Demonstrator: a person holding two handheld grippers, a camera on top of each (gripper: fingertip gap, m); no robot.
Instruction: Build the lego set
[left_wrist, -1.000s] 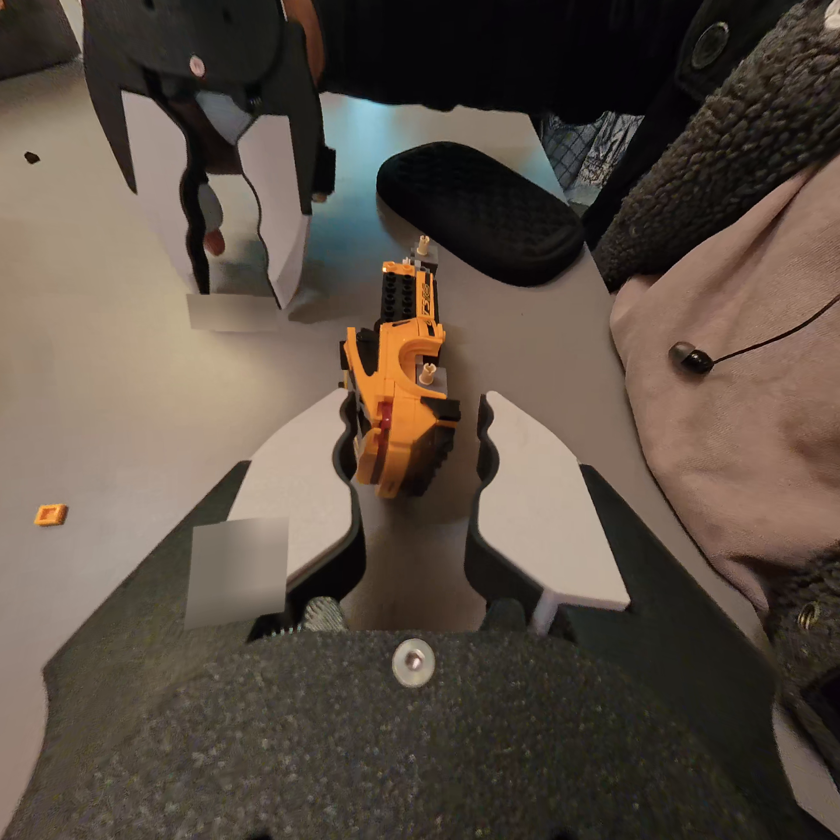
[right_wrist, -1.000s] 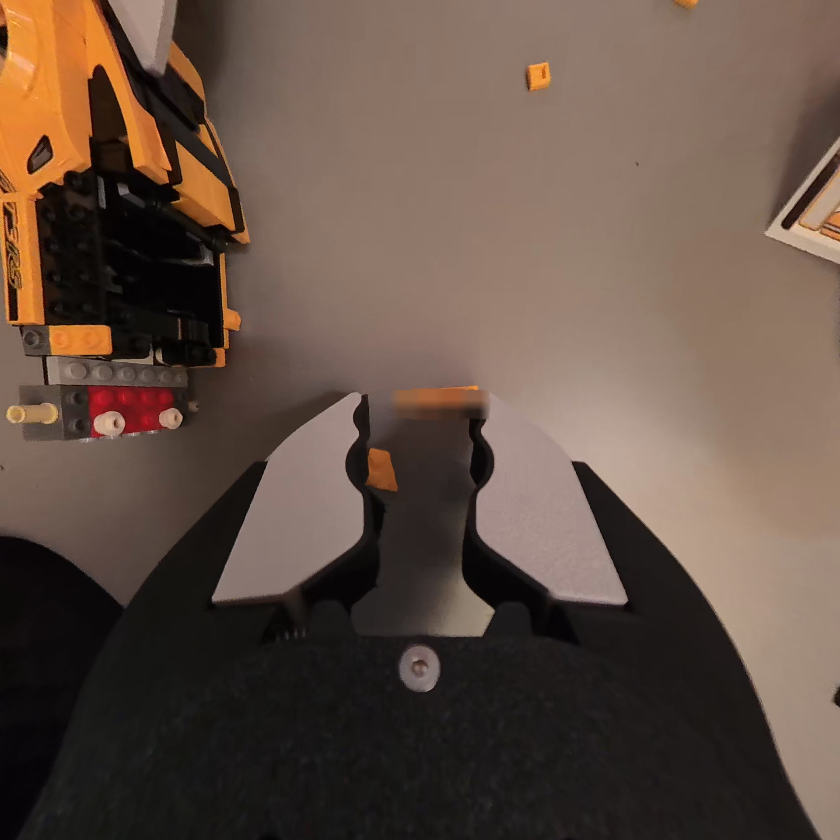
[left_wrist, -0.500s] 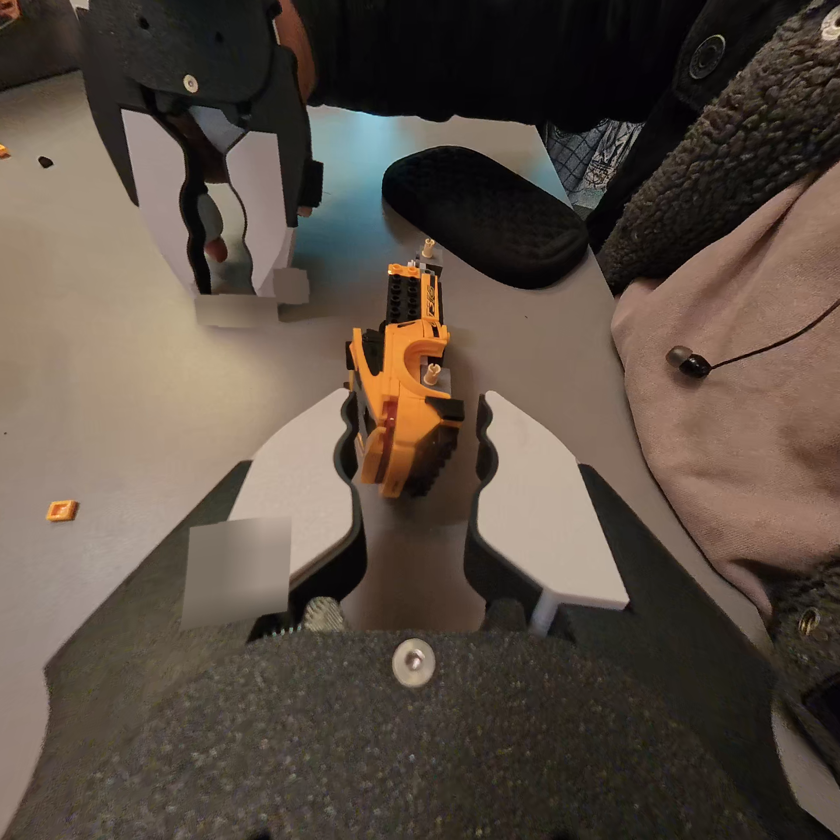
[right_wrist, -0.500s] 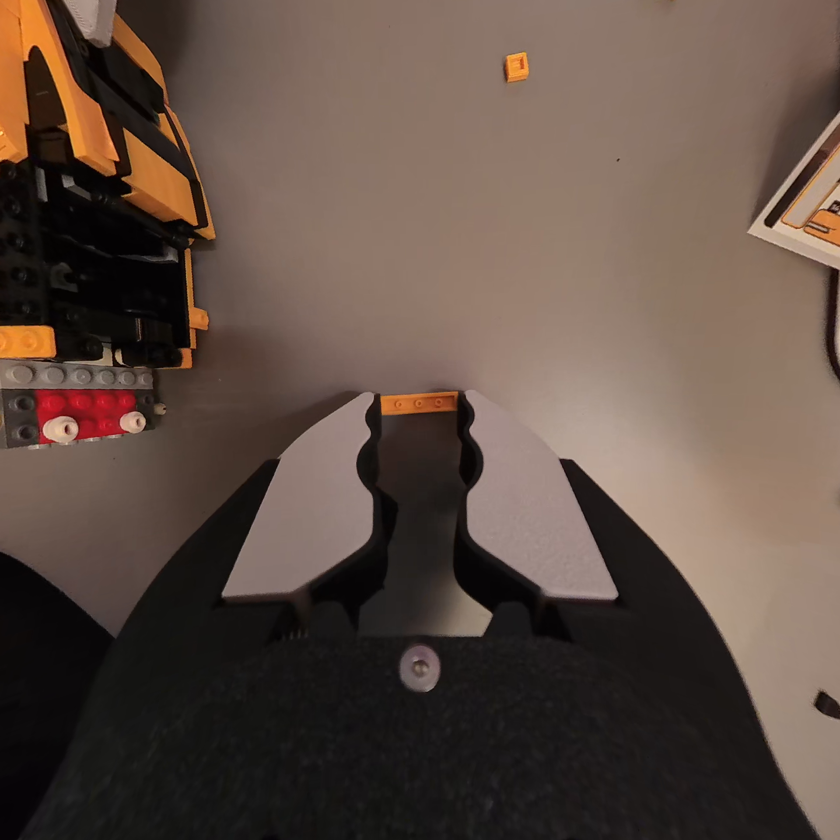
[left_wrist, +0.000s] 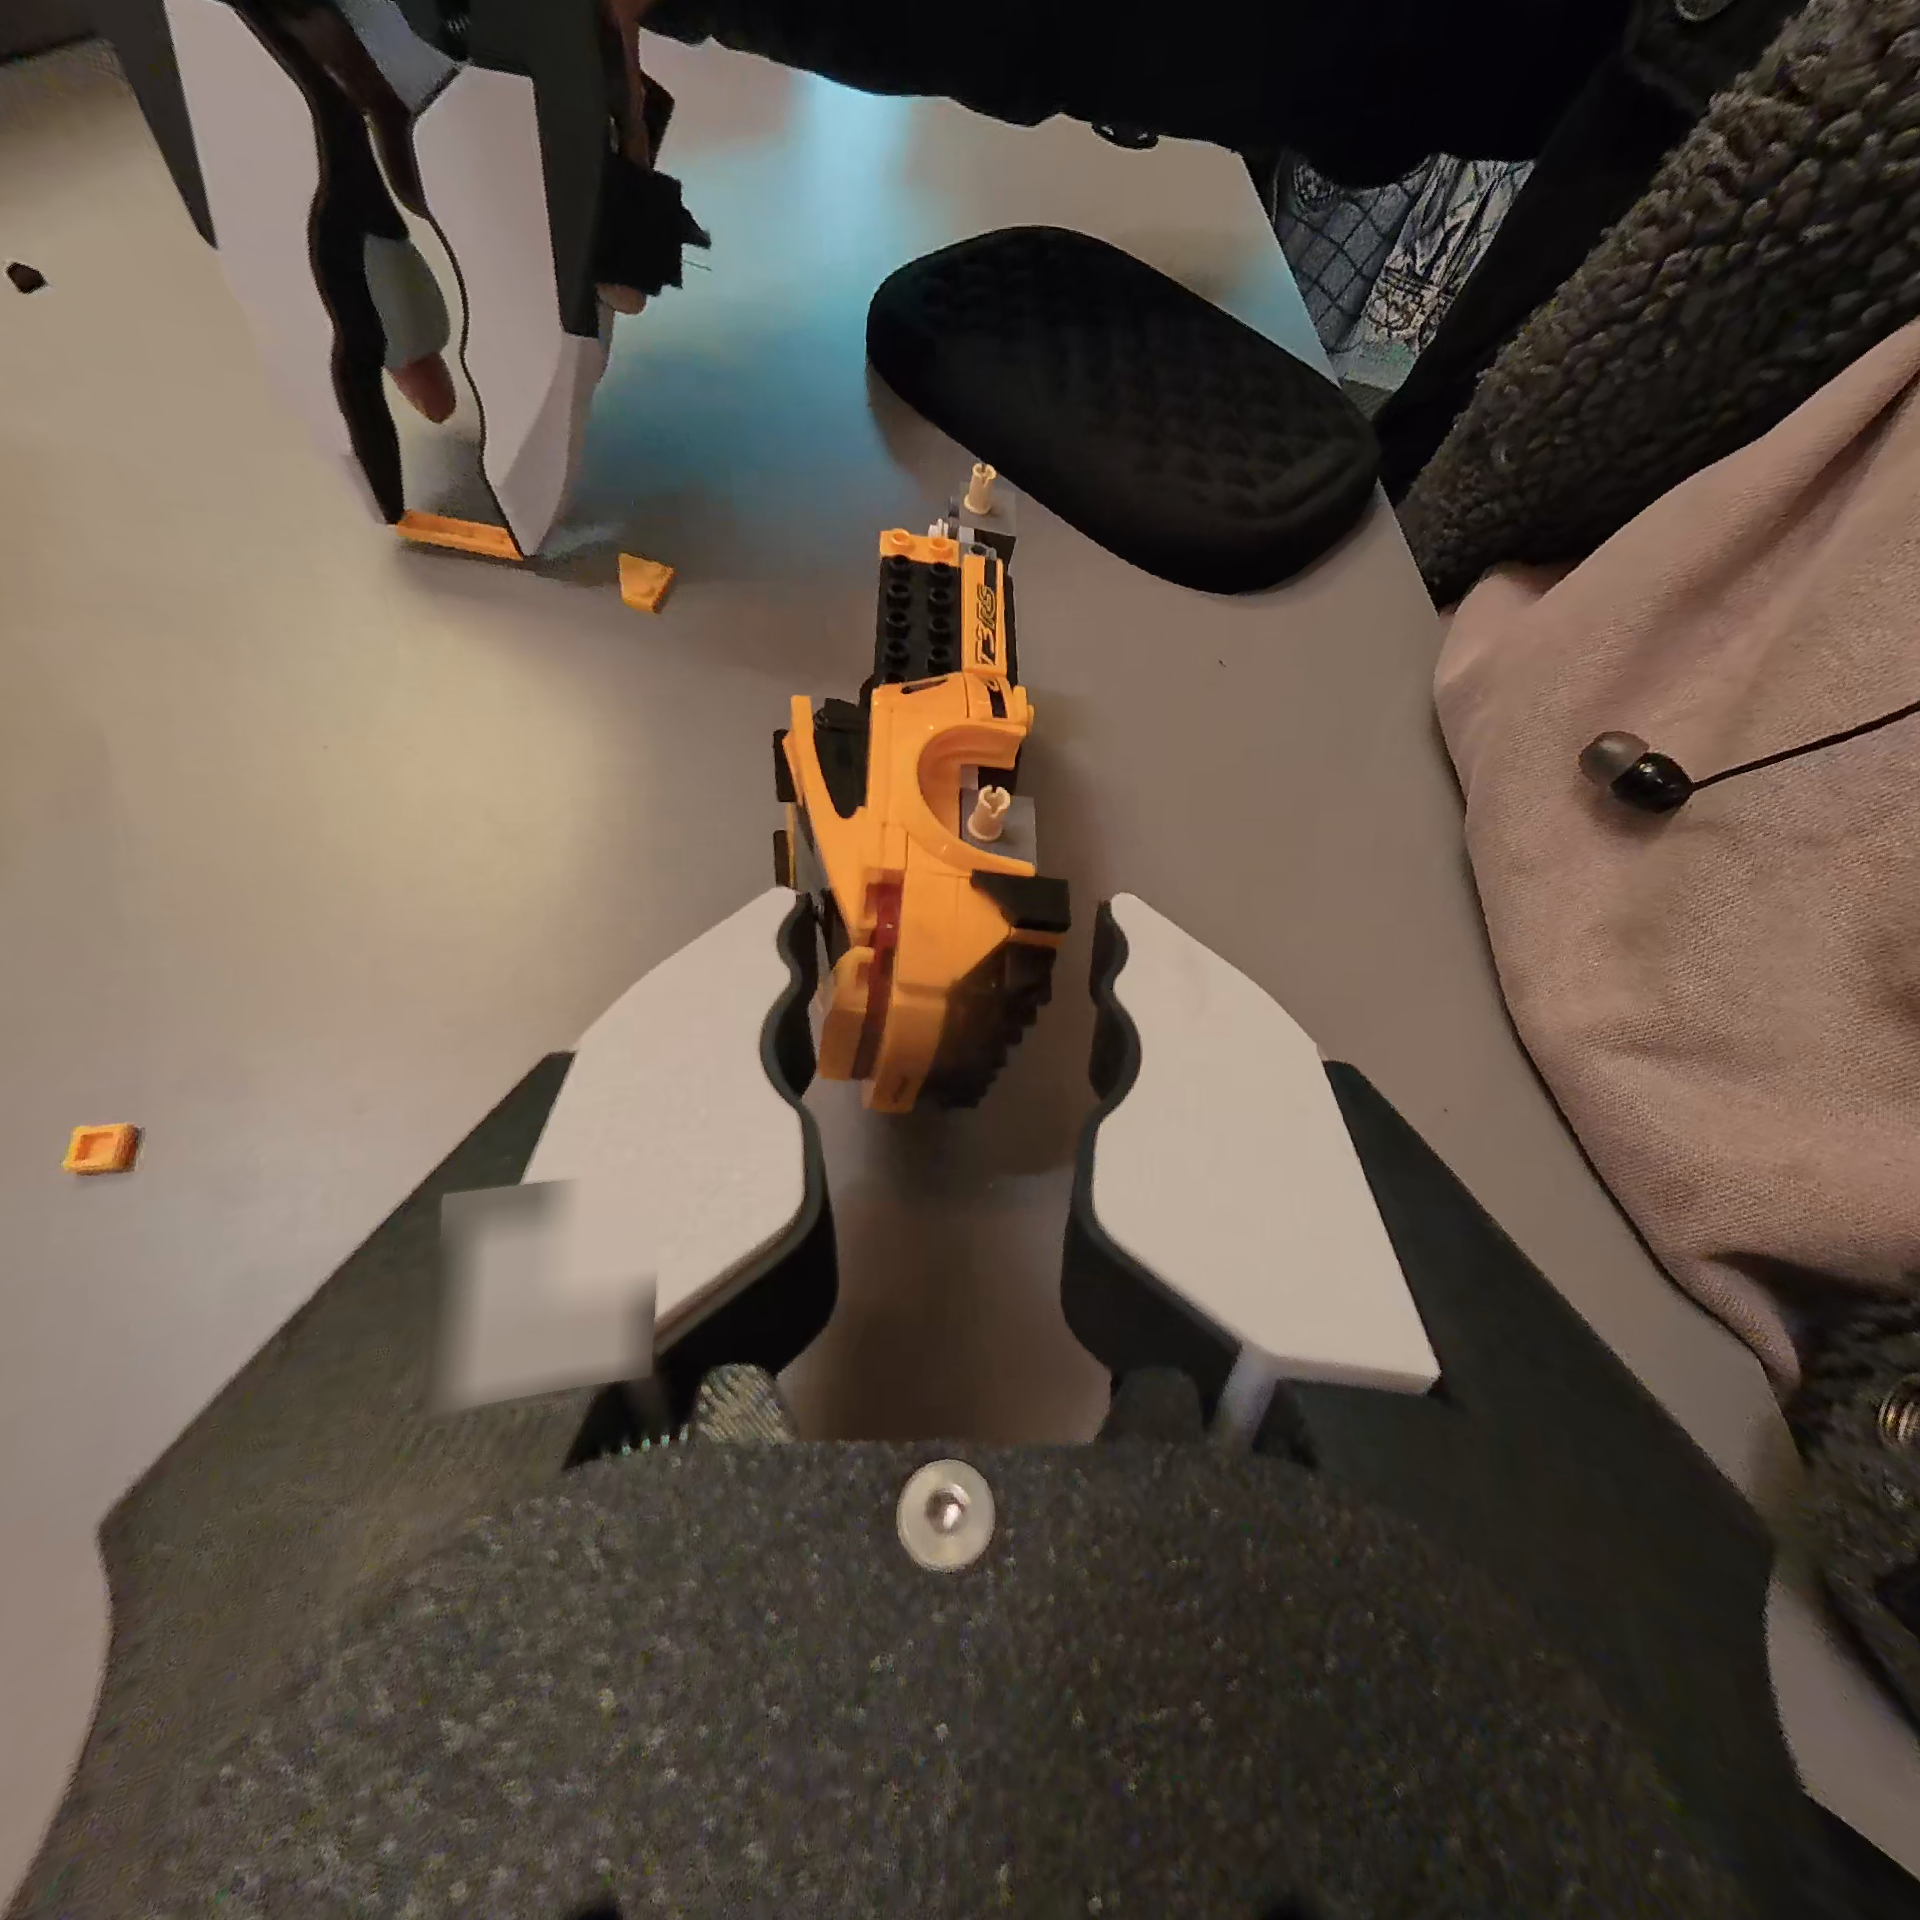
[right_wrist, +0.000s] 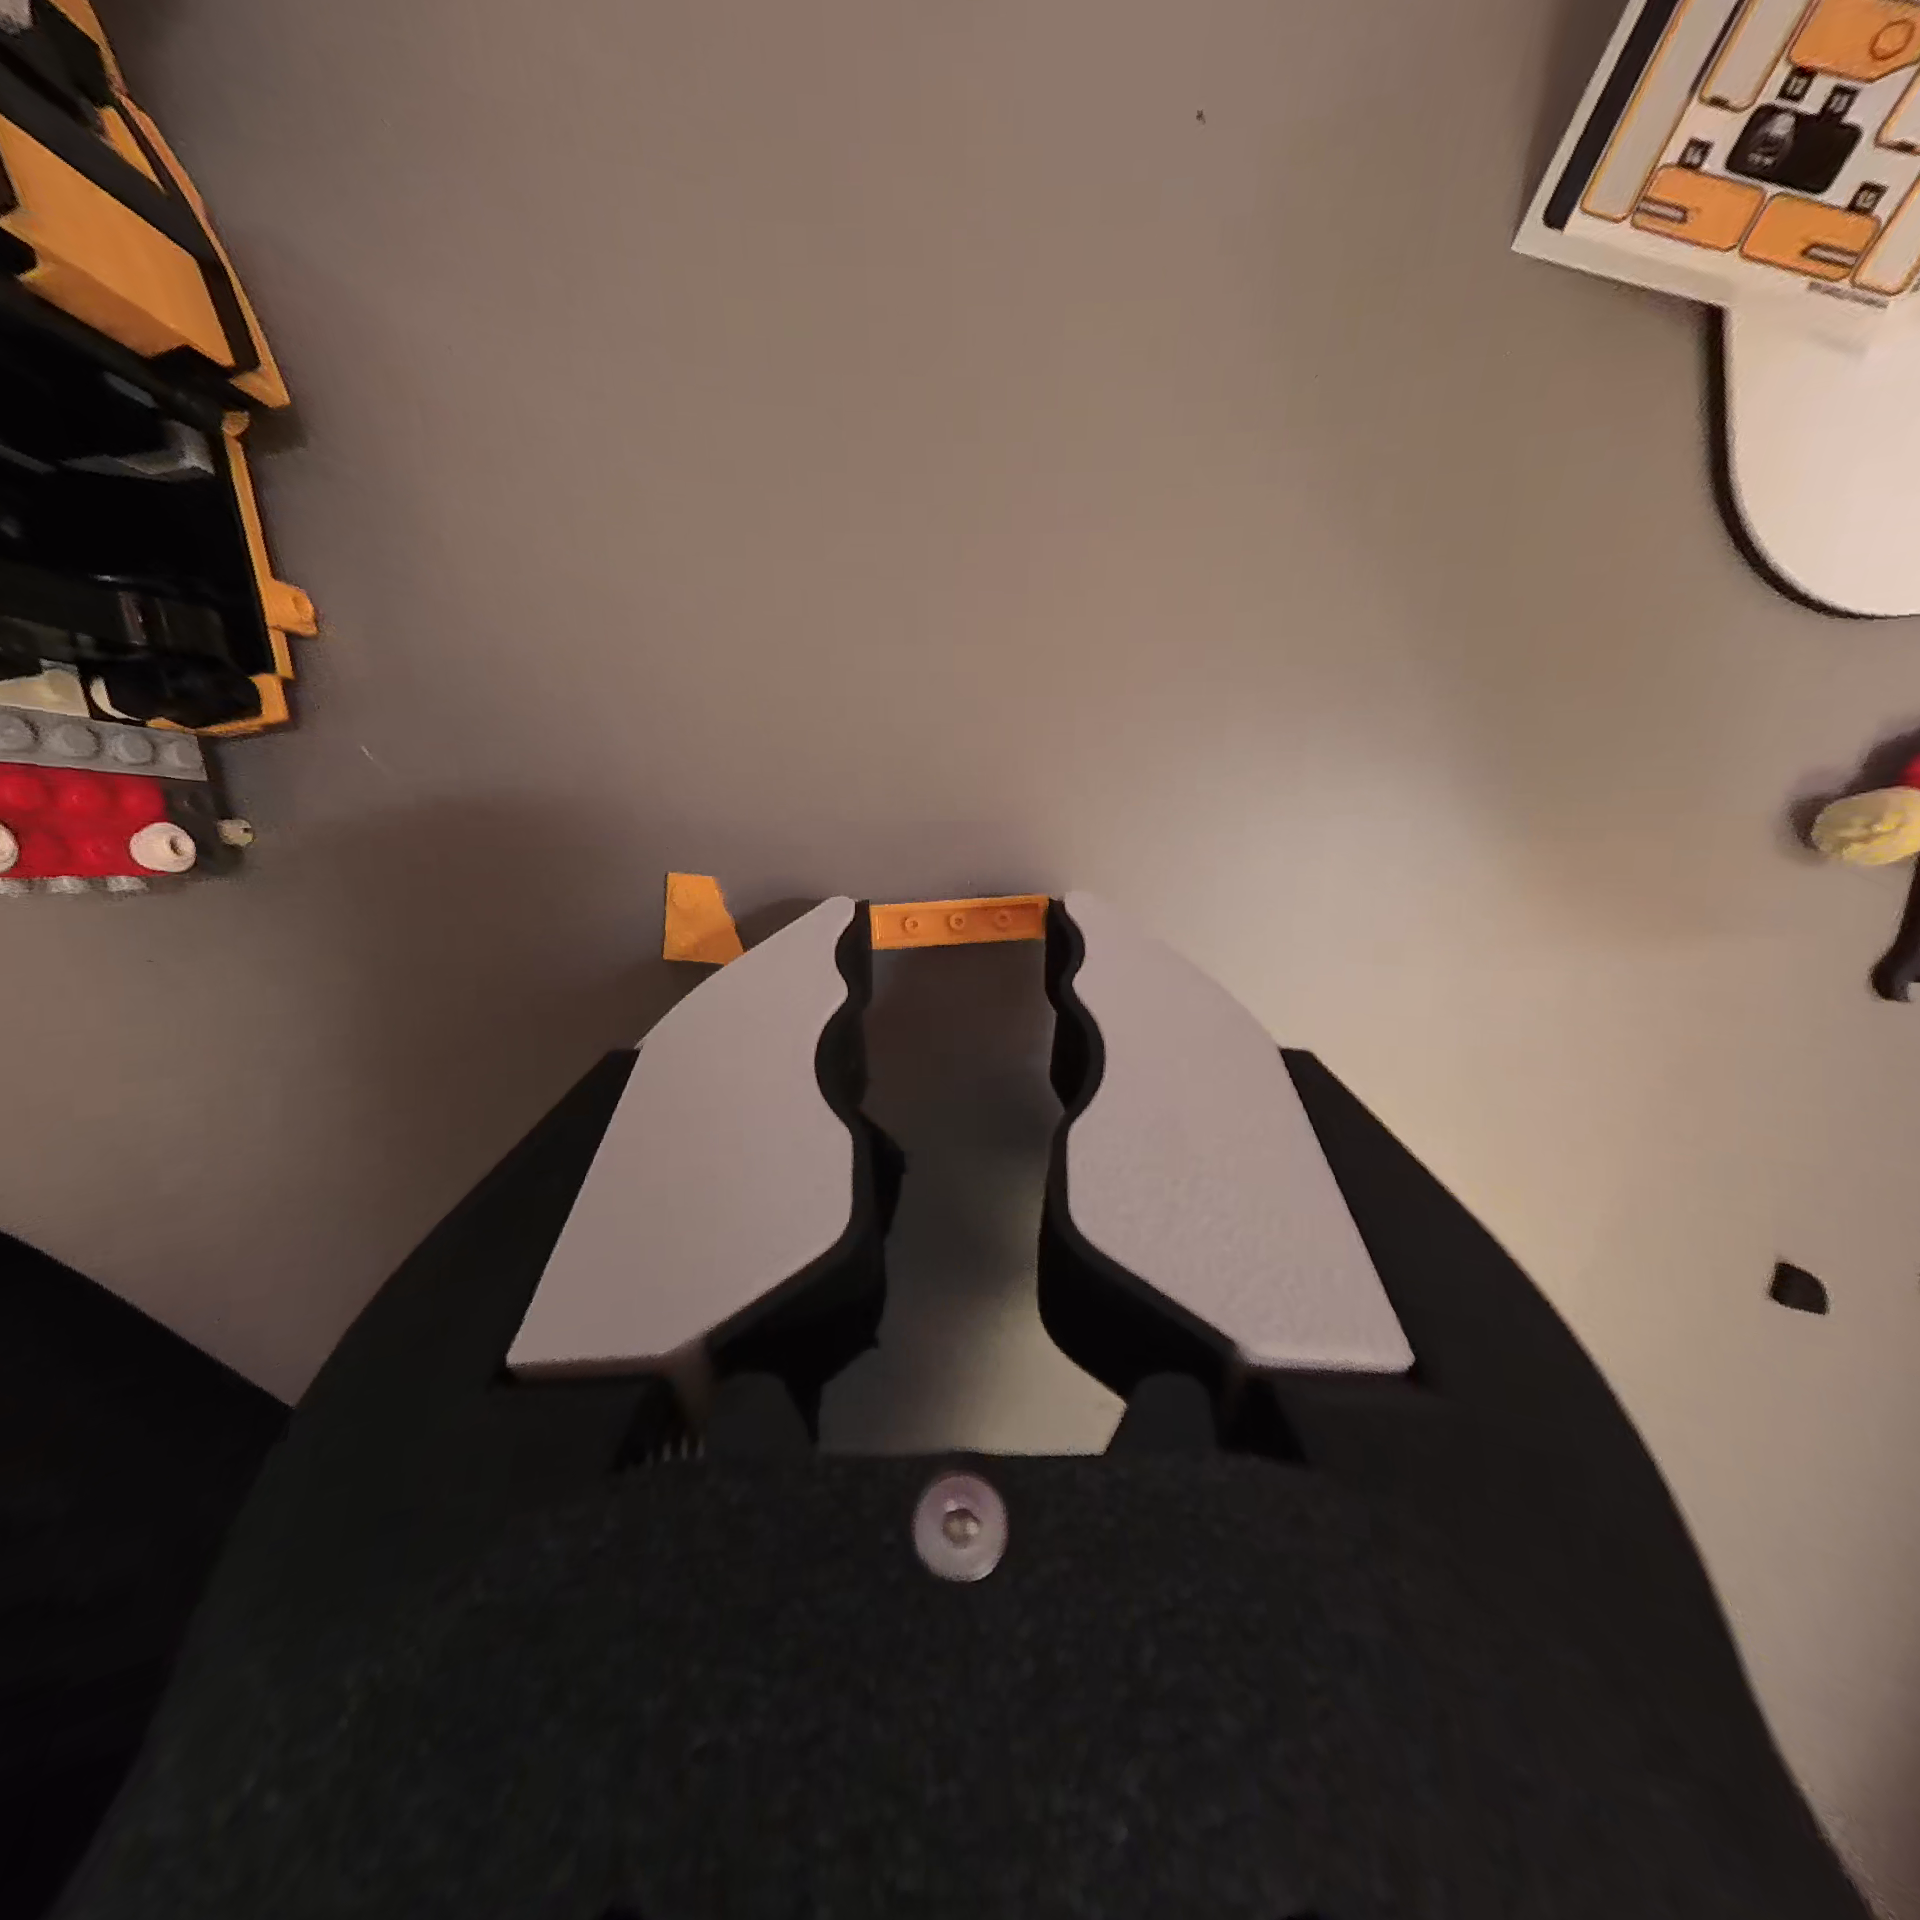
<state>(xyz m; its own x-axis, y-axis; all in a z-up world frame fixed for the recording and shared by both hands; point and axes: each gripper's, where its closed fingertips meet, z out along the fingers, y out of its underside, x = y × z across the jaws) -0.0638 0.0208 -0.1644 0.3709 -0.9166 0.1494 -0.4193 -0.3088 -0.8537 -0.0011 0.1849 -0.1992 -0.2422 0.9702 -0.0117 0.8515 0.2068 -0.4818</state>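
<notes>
A grey table (left_wrist: 312, 831), seen from two handheld grippers. The left gripper (left_wrist: 945, 997) has its jaws spread wide around the near end of an orange-and-black brick-built car (left_wrist: 914, 831) that lies on its side. The left finger sits close against the car, while a clear gap shows at the right finger, so nothing is clamped. A black padded rest (left_wrist: 1122, 405) lies at one o'clock beyond the car.

The right gripper (right_wrist: 958, 925) points down at the table, its two fingertips closed on the ends of a thin orange plate (right_wrist: 958, 925) with three studs — the plate spans the gap between the tips. Just beside it, at nine o'clock, lies a small orange wedge piece (right_wrist: 698, 933). A sticker sheet (right_wrist: 1745, 145) sits at two o'clock.

Risks, as a judgement: the plate is held only by its narrow ends at the very tips, so it could pivot or spring free. The unclamped car could slide or roll if nudged.
</notes>
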